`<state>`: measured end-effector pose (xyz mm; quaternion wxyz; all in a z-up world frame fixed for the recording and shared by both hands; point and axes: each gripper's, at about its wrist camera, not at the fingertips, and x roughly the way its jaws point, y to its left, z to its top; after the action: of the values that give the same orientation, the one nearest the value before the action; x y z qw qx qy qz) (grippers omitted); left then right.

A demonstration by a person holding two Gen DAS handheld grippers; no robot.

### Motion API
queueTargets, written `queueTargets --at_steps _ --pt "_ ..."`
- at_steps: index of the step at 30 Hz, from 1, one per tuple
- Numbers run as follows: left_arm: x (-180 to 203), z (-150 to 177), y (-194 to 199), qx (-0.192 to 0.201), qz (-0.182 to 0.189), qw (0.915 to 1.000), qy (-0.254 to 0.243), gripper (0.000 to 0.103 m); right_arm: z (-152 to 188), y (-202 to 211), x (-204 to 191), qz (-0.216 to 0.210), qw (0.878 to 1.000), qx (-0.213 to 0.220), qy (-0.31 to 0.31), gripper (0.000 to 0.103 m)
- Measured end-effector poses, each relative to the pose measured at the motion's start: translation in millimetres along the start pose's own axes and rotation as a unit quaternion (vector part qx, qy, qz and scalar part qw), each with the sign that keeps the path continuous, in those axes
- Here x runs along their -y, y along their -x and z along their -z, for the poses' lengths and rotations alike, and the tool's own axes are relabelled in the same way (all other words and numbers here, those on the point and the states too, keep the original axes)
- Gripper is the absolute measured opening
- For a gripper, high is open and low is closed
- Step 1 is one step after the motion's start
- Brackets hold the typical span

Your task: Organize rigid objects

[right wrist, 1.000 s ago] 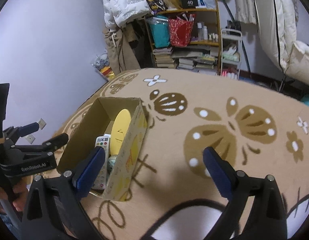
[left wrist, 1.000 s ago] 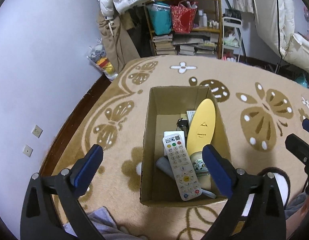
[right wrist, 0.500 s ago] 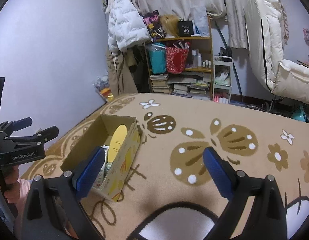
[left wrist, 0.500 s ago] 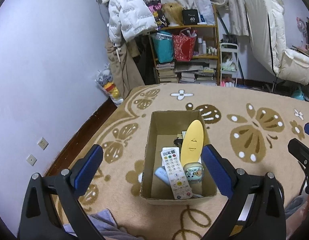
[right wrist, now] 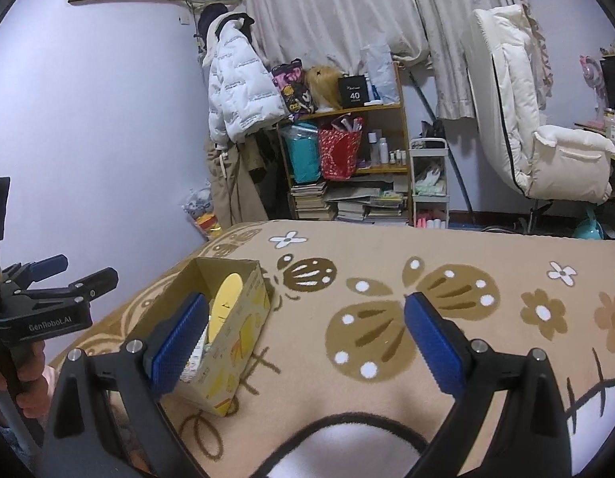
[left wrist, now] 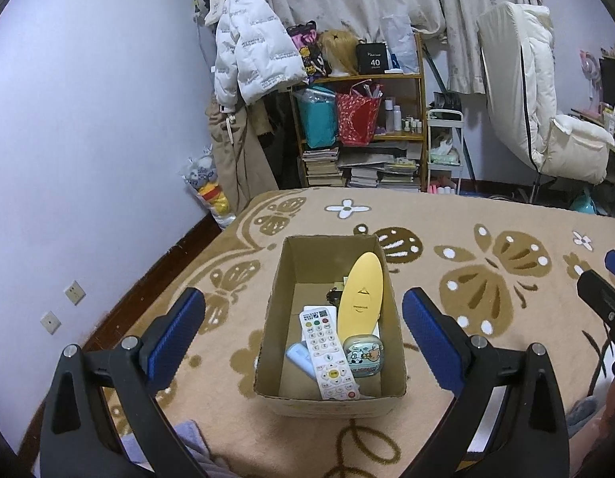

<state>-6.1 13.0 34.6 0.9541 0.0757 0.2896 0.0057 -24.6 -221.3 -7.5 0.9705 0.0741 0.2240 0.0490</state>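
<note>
Box (left wrist: 330,401): 1 white remote (left wrist: 326,352), 1 yellow remote (left wrist: 361,298), 1 tin (left wrist: 363,355) | claws: 2 (both agape, empty)

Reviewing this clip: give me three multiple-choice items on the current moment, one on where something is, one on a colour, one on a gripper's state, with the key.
1. Where does the white remote lie?
A. on the blanket beside the box
B. inside the cardboard box
C. on the bookshelf

2. What colour is the long oval remote leaning in the box?
A. yellow
B. red
C. black

3. How is the left gripper set?
A. shut on the white remote
B. shut on nothing
C. open, holding nothing

Key: 1 B, it rests among the other items between the box walls. 2 A, its face shows plain yellow in both views. 3 C, its blue pads stand wide apart on either side of the box.
</note>
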Motion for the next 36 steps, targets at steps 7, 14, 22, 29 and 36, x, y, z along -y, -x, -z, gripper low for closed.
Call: queueTargets --at_steps 7,14,22,29,36 --pt "2.4 6.3 -14.4 -0.01 -0.003 0.9999 -0.008 0.099 8.1 -12.1 8.2 0.002 1.0 -0.013 -0.019 0.103" --pt "3.5 10.7 -22.0 -0.016 -0.005 0.9998 -0.01 0.099 12.6 -23.9 11.1 0.004 0.999 -0.027 -0.026 0.103" --pt "-0.2 13.7 -32.4 -0.019 -0.016 0.9997 0.0 0.099 14.2 -30.0 11.5 0.005 0.999 -0.033 -0.027 0.103" --pt "-3.0 14.2 -38.8 -0.029 -0.01 0.9995 0.009 0.099 18.1 -34.9 15.3 0.006 0.999 -0.04 -0.03 0.103" --pt "-1.4 15.5 -41.2 -0.03 -0.005 0.9995 0.005 0.099 19.0 -35.0 14.7 0.006 0.999 -0.04 -0.029 0.103"
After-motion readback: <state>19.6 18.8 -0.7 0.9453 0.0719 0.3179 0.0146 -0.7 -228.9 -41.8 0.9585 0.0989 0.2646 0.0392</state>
